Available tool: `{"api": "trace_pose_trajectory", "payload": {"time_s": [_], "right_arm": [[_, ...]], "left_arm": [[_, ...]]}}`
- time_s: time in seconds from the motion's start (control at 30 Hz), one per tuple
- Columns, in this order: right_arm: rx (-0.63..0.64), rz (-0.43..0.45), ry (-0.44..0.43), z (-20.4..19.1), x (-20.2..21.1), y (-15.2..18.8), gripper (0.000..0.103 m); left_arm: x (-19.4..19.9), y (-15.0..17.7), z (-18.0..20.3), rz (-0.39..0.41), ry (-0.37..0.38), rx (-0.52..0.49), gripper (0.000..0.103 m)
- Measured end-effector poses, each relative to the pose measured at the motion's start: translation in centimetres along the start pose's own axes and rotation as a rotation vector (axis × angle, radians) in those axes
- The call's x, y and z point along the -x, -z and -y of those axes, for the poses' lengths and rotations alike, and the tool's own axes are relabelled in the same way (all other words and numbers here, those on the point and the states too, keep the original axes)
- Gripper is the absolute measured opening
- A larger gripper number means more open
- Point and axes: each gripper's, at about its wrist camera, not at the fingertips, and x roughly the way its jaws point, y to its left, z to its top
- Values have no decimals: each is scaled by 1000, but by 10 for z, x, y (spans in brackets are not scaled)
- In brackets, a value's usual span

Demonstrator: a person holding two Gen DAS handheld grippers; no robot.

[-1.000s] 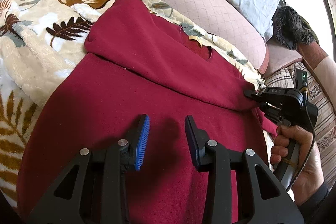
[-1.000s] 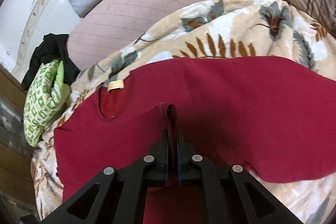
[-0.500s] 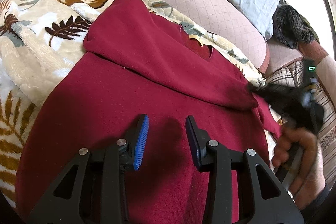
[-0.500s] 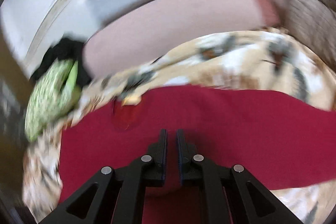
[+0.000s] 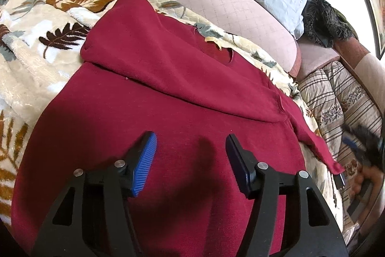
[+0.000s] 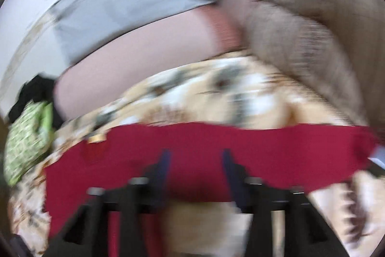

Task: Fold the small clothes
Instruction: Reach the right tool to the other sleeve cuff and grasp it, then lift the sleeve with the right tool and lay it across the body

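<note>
I'm looking down on a red sweater [image 5: 168,100] that is lying spread on a leaf-print blanket [image 5: 36,45] over the bed, neckline and label toward the pink cushion [image 5: 228,6]. One sleeve [image 5: 168,59] is lying folded across the chest, its end reaching toward the far shoulder. My left gripper [image 5: 191,155] is hovering over the lower body of the sweater with its jaws spread wide and nothing between them; its shadow is falling on the cloth just below. My right gripper [image 6: 196,160] is also gaping apart and empty, sitting over the near edge of the sweater, though that view is badly smeared and I can't read how close it is to the cloth. In the left view it shows only as a dark blur off the sweater's right side [image 5: 361,148], over a striped quilt [image 5: 336,93].

I'm judging the sleeve fold as laid and the other sleeve or the body fold as what's coming. The risks I'm seeing: the blanket is plush and lumpy, so a low pinch could catch pile along with the knit and drag the whole sweater askew. Pulling the hem up quickly could slide the folded sleeve off the chest, since nothing is pinning it. And moving the right gripper in while its view is this smeared, I could pinch one layer where I want two.
</note>
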Motion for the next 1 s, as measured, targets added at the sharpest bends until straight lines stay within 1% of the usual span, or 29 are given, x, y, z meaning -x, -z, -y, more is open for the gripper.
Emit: {"api": "trace_pose_trajectory", "payload": {"time_s": [0.07, 0.13, 0.17, 0.23, 0.27, 0.33, 0.43, 0.5, 0.63, 0.73, 0.83, 0.87, 0.9, 0.93, 0.97, 1.0], "right_arm": [[-21, 25, 83, 48, 13, -1, 51], [-99, 30, 135, 108, 26, 2, 51], [-140, 25, 138, 128, 29, 1, 51], [-268, 16, 90, 181, 39, 9, 51], [-284, 24, 97, 194, 45, 9, 51], [-275, 63, 109, 214, 56, 10, 51], [-257, 50, 37, 224, 51, 12, 50], [-243, 32, 0, 219, 40, 12, 46], [-287, 9, 29, 219, 22, 13, 45], [-320, 28, 36, 221, 14, 9, 44], [-324, 30, 26, 221, 7, 7, 34], [-323, 25, 26, 220, 4, 7, 28], [-319, 14, 38, 219, 0, 5, 17], [-321, 3, 60, 218, -2, 4, 11], [-326, 3, 68, 218, -2, 4, 7], [-329, 1, 88, 215, -3, 3, 6]], "left_arm": [[0, 0, 1, 0, -3, -4, 60], [0, 0, 1, 1, -8, -12, 62], [-1, 0, 2, 1, -13, -18, 62], [-2, 1, 3, 1, -18, -26, 63], [-2, 1, 3, 1, -18, -29, 64], [-3, 1, 4, 1, -20, -31, 64], [-3, 1, 4, 2, -17, -28, 64], [-3, 1, 4, 2, -12, -25, 64], [-4, 1, 3, 4, -9, -22, 64], [-4, 0, 3, 4, -9, -23, 64], [-4, 1, 3, 4, -11, -25, 64], [-4, 0, 3, 4, -10, -24, 64], [-4, 1, 3, 4, -9, -23, 64], [-4, 1, 3, 4, -10, -23, 64], [-4, 1, 3, 4, -11, -24, 64], [-4, 0, 3, 3, -12, -25, 64]]}}
